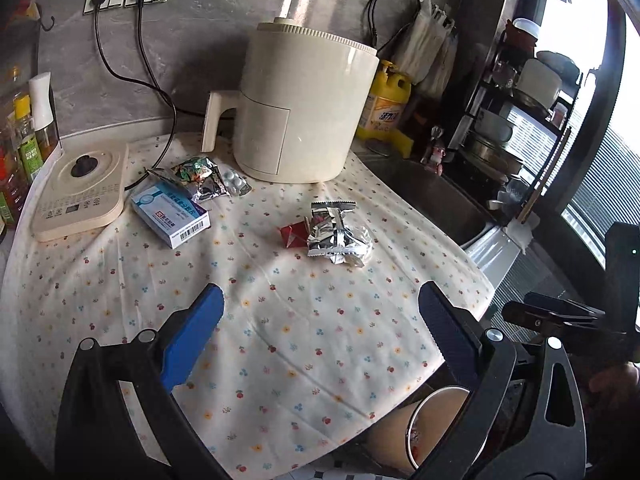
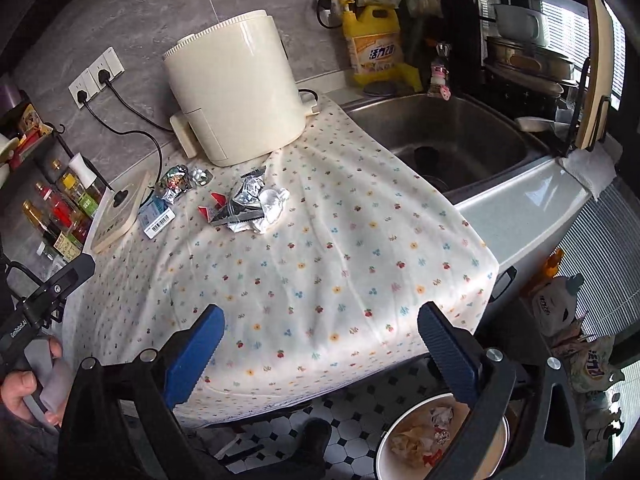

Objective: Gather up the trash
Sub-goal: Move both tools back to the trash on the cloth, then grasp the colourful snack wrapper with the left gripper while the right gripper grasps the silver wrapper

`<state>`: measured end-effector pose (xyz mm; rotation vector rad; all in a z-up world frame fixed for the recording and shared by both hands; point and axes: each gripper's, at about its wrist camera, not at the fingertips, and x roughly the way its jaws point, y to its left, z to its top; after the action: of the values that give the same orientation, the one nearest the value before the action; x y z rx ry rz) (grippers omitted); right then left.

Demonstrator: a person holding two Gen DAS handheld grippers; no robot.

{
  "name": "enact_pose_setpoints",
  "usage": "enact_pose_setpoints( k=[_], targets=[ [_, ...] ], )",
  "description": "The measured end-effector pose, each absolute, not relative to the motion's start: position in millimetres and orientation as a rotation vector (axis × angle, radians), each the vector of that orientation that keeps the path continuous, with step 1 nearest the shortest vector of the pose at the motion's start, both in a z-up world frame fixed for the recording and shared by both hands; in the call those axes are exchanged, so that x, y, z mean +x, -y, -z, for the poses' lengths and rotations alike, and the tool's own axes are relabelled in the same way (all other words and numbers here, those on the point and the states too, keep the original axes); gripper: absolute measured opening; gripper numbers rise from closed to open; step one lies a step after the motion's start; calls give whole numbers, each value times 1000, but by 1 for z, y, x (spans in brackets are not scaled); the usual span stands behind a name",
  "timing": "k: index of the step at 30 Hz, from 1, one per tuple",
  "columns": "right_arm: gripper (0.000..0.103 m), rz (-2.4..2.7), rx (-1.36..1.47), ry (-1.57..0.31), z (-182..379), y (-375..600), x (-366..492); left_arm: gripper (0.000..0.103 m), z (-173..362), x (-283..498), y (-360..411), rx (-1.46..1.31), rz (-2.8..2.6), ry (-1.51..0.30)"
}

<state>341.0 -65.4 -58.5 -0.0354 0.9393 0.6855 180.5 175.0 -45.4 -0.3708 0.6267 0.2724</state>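
A heap of crumpled silver foil wrappers [image 1: 338, 234] lies mid-counter on the flowered cloth [image 1: 280, 340], with a red wrapper [image 1: 291, 234] at its left; both show in the right wrist view, silver [image 2: 252, 204] and red [image 2: 212, 205]. A second crumpled foil wrapper [image 1: 196, 178] and a pill blister [image 1: 236, 182] lie by the cream appliance. My left gripper [image 1: 320, 312] is open and empty, above the cloth short of the heap. My right gripper [image 2: 320, 332] is open and empty near the cloth's front edge. A bin [image 2: 424, 440] with trash stands on the floor below.
A cream air fryer [image 1: 304, 108] stands at the back, a cream hob plate [image 1: 80, 196] at the left, a blue-white medicine box [image 1: 172, 214] between. Oil bottles [image 2: 56, 208] line the left edge. A steel sink [image 2: 448, 136] lies right, yellow detergent [image 2: 374, 46] behind it.
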Motion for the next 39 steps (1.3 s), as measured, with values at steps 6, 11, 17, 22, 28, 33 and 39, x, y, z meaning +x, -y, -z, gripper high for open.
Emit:
enact_pose_setpoints(
  k=[6, 11, 17, 22, 28, 33, 39],
  targets=[
    [93, -699, -13, -913, 50, 23, 349, 97, 44, 192, -221, -366, -301, -609],
    [90, -699, -4, -897, 50, -11, 356, 97, 49, 204, -260, -359, -310, -612],
    [83, -689, 12, -914, 57, -49, 369, 97, 57, 218, -309, -381, -316, -618],
    [74, -678, 6, -939, 65, -80, 381, 86, 69, 240, -343, -403, -281, -645],
    [62, -670, -17, -978, 73, -109, 393, 76, 91, 274, -368, -414, -248, -705],
    [62, -660, -57, -1011, 84, -129, 403, 74, 112, 295, -383, -430, -248, -745],
    [53, -641, -64, -1063, 105, -150, 424, 63, 132, 314, -393, -438, -265, -789]
  ],
)
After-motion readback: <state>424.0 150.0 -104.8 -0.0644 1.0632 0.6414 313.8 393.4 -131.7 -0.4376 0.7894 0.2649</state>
